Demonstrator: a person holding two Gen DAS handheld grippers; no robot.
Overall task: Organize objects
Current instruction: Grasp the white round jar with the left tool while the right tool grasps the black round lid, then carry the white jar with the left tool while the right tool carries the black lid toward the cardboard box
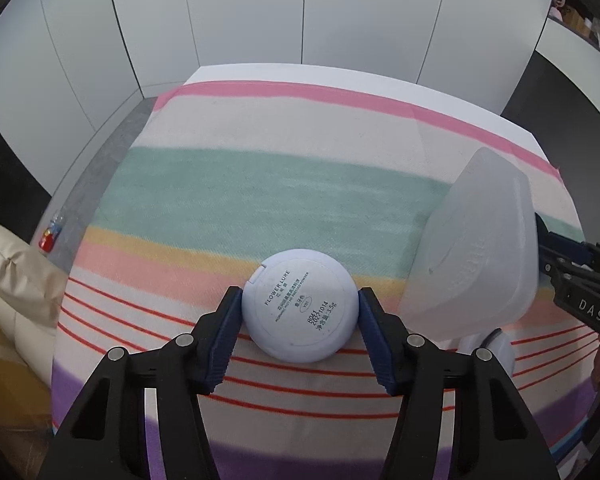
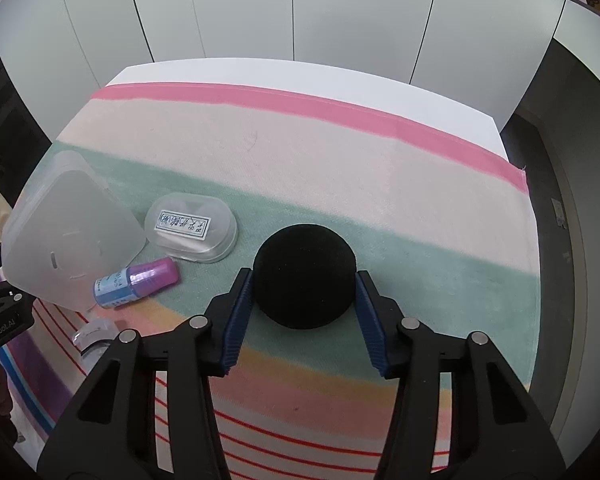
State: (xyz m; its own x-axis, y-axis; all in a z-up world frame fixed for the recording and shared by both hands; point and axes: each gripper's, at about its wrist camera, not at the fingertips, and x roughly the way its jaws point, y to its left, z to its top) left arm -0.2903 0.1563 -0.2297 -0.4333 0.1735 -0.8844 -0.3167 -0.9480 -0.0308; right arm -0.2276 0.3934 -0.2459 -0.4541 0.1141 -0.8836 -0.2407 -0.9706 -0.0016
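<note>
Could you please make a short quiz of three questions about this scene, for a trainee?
1. Which item sits between the left gripper's pads?
2. True or false: the black round item lies between the right gripper's pads.
3. The purple-capped bottle lies: A) upright, B) on its side, C) inside the oval case.

Key:
1. The white round compact.
2. True.
3. B.

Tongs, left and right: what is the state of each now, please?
Left tongs: closed on the round white compact.
Right tongs: closed on the round black puff.
</note>
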